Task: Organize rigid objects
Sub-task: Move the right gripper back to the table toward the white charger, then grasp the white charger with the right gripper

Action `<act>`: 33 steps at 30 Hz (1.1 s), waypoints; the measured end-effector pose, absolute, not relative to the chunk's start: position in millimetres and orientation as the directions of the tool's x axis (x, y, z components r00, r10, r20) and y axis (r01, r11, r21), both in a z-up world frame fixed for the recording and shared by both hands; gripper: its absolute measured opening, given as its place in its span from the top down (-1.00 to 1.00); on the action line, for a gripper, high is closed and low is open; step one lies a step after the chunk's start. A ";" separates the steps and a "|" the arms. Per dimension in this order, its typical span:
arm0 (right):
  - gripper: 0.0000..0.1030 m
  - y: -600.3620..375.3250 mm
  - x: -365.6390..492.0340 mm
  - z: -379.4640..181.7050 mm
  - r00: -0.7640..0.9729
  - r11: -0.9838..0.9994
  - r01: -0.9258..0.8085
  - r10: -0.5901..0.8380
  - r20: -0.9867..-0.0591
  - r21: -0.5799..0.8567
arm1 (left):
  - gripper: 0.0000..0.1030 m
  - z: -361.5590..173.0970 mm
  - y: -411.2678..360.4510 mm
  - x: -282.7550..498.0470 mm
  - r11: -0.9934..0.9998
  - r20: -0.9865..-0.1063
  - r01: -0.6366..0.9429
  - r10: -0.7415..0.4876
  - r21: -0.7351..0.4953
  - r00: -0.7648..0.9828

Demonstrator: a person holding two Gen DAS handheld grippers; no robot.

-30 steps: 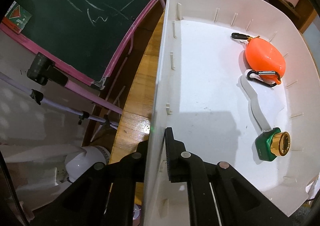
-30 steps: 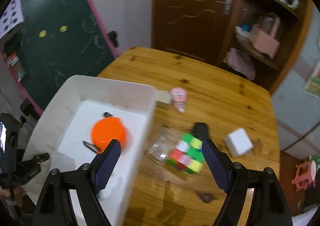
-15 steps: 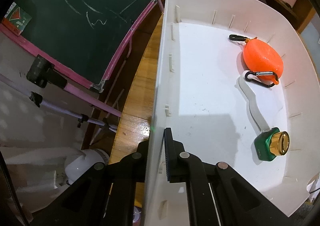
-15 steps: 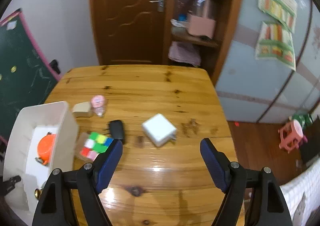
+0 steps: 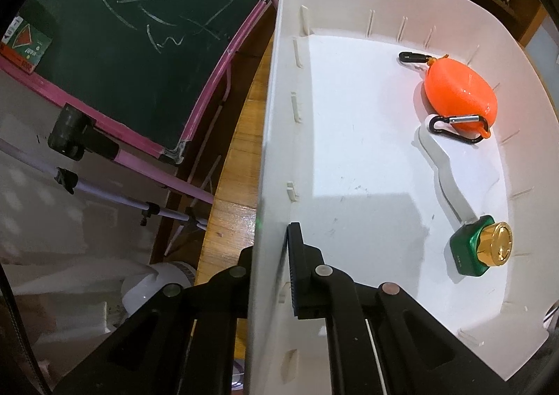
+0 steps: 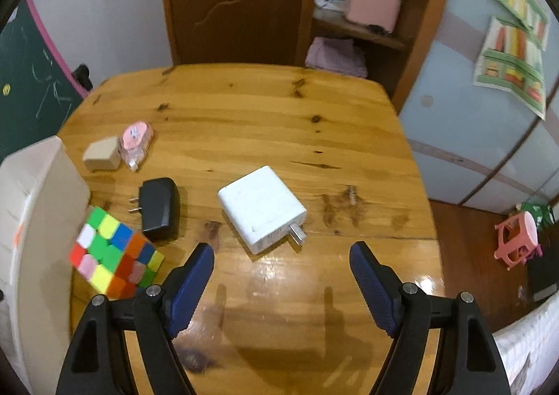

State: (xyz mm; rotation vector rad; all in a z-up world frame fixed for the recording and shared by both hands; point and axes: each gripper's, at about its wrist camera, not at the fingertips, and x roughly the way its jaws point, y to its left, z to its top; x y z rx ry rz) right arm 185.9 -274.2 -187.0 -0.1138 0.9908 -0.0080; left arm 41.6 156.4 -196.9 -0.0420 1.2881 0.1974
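I am clamping my left gripper onto the near wall of the white bin, one finger outside and one inside, the jaws pinched tight on the plastic. Inside the bin an orange pouch is lying near the far corner with a black carabiner at its near end and another clip at its far end. A green block with a gold cap is sitting closer to me, by the right wall.

I am holding my right gripper over the wooden table with its jaws spread wide and nothing between them; they narrowed slightly a moment ago. A white charger is lying flat just ahead of the fingertips, its prongs pointing toward me. To its left a black adapter is resting on the wood, and nearer the bin a colourful puzzle cube is sitting just beside the bin's wall. Farther back a beige block and a pink item, too blurred for me to identify, are lying side by side, seemingly touching.
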 end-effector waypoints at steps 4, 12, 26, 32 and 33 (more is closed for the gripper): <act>-0.56 -271.7 204.3 -204.8 0.524 0.989 -0.089 -0.050 -0.850 -0.114 | 0.83 -198.8 155.4 43.9 0.982 -0.960 -0.168 0.128 0.087 0.247; -0.56 -269.0 228.6 -224.4 0.507 0.983 -0.140 -0.033 -0.861 -0.120 | 0.80 -200.4 152.3 46.2 0.980 -0.963 -0.168 0.142 0.104 0.227; -0.17 -280.2 212.5 -206.9 0.478 0.998 -0.064 0.042 -0.878 0.013 | 0.77 -201.1 147.6 44.8 0.979 -0.960 -0.165 0.160 0.123 0.231; -0.14 -275.2 174.2 -167.1 0.531 0.997 -0.053 0.079 -0.844 0.060 | 0.78 -201.1 154.0 44.8 0.978 -0.961 -0.181 0.142 0.100 0.236; -0.13 -271.9 166.9 -158.5 0.541 0.996 -0.059 0.087 -0.837 0.066 | 0.78 -201.0 153.9 44.8 0.979 -0.961 -0.181 0.141 0.099 0.238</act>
